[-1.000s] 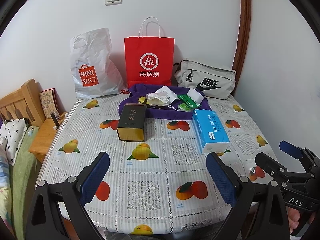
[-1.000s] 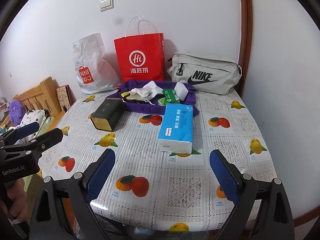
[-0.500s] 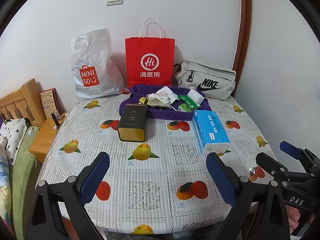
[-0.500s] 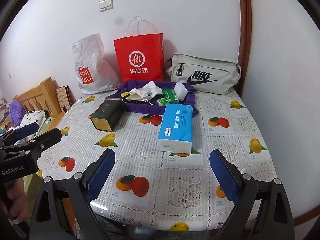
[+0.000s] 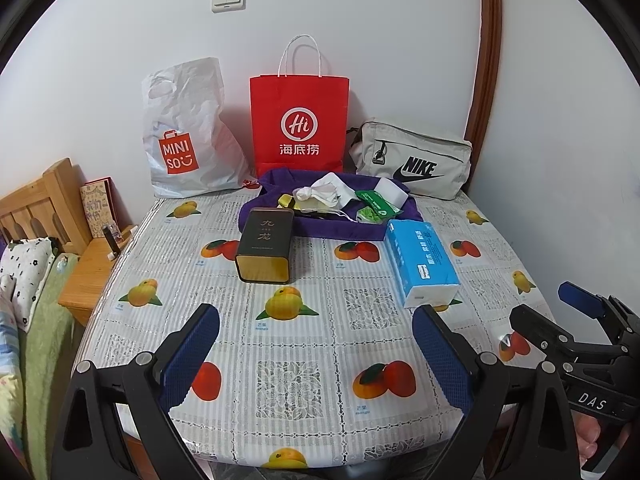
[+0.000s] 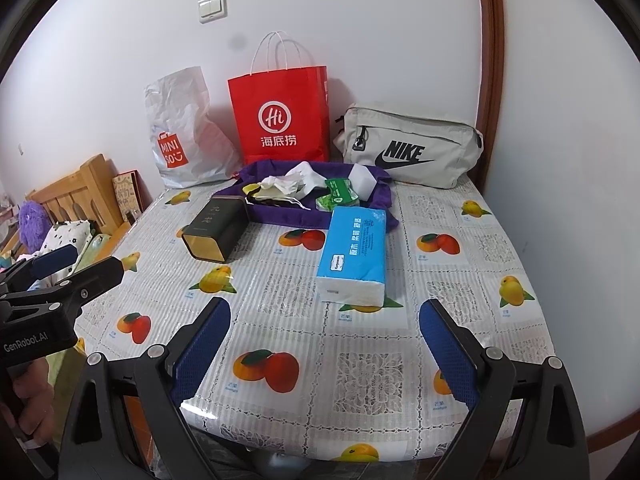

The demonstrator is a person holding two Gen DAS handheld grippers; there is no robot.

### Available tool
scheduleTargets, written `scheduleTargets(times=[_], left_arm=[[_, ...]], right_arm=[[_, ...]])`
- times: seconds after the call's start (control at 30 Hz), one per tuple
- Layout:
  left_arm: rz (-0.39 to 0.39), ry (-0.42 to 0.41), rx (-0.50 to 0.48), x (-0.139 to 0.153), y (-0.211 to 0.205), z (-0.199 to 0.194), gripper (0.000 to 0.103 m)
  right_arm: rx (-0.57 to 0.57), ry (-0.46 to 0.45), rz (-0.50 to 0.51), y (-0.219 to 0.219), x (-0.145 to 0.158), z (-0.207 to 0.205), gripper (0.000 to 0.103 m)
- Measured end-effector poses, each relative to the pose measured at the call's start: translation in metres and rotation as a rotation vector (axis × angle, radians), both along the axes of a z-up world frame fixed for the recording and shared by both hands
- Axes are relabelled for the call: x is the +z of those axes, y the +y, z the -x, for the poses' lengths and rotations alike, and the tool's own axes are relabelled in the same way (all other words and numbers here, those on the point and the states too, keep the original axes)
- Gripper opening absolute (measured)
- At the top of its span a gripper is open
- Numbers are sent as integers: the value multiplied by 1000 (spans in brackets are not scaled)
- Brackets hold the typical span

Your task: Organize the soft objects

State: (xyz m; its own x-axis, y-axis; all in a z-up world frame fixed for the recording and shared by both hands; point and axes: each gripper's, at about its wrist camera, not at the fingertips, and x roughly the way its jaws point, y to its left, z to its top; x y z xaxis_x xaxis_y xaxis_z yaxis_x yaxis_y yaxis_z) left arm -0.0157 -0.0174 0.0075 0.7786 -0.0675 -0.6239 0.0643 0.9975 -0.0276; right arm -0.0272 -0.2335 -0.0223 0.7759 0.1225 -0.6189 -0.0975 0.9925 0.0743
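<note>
A blue tissue pack (image 5: 422,260) (image 6: 354,254) lies on the fruit-print table (image 5: 296,364). Behind it a purple cloth (image 5: 320,224) (image 6: 288,216) holds white crumpled bits (image 5: 324,194), green packets (image 5: 376,204) and a white block (image 6: 362,180). A dark tea tin (image 5: 264,246) (image 6: 214,232) lies at the cloth's left edge. My left gripper (image 5: 316,354) is open and empty over the table's near edge. My right gripper (image 6: 324,350) is open and empty, also near the front edge; it also shows at right in the left wrist view (image 5: 576,320).
Against the wall stand a white Miniso bag (image 5: 188,136), a red paper bag (image 5: 300,120) and a grey Nike pouch (image 5: 412,160). A wooden bed headboard and nightstand (image 5: 92,264) are left of the table. A wall and door frame (image 5: 484,52) close the right side.
</note>
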Motion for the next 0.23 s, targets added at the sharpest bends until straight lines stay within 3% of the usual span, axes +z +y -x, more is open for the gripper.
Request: scheduleTargets(times=[0.23], left_arm=[[-1,-2,-3,0,-2,-1,98]], right_arm=[[0,8,4,4,-3,-1,95]])
